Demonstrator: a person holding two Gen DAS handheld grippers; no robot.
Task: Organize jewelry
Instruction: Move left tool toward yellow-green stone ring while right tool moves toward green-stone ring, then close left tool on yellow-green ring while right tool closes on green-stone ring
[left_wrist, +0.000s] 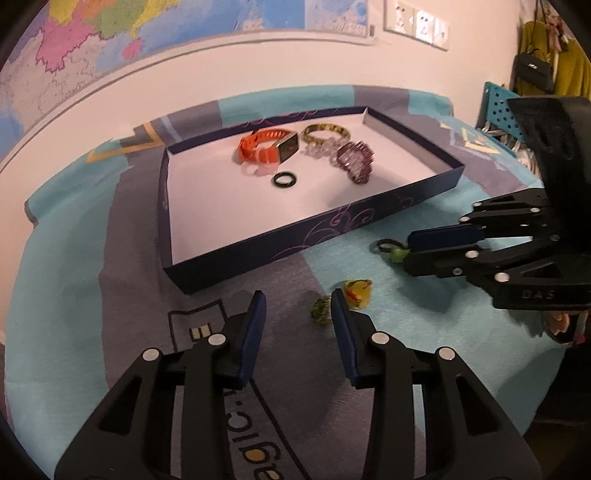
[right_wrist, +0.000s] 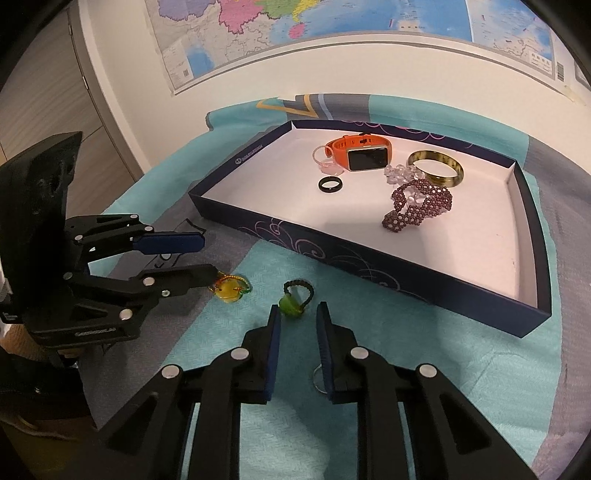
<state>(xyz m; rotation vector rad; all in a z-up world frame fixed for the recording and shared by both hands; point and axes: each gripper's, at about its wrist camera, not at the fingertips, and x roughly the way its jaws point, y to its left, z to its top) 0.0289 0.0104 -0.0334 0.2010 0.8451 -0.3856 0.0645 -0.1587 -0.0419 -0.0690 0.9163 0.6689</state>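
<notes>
A shallow navy box (left_wrist: 369, 212) (right_wrist: 406, 275) with a white floor holds an orange watch (left_wrist: 271, 147) (right_wrist: 360, 151), a gold bangle (left_wrist: 325, 132) (right_wrist: 437, 166), a dark red bead bracelet (left_wrist: 354, 160) (right_wrist: 419, 208), clear beads and a black ring (left_wrist: 283, 180) (right_wrist: 330, 184). On the cloth in front lie a yellow ring (left_wrist: 356, 291) (right_wrist: 229, 288), a small green ring (left_wrist: 320, 312) and a black-band ring with a green stone (left_wrist: 391, 249) (right_wrist: 295, 299). My left gripper (left_wrist: 298, 314) (right_wrist: 207, 254) is open beside the yellow ring. My right gripper (right_wrist: 298, 315) (left_wrist: 408, 249) is open just short of the green-stone ring.
A teal and grey cloth (right_wrist: 406, 350) covers the table. A small silver ring (right_wrist: 318, 376) lies under my right gripper. A wall with a map (right_wrist: 332, 22) stands close behind the box. A teal pegboard (left_wrist: 498, 110) and hanging bags stand at the right.
</notes>
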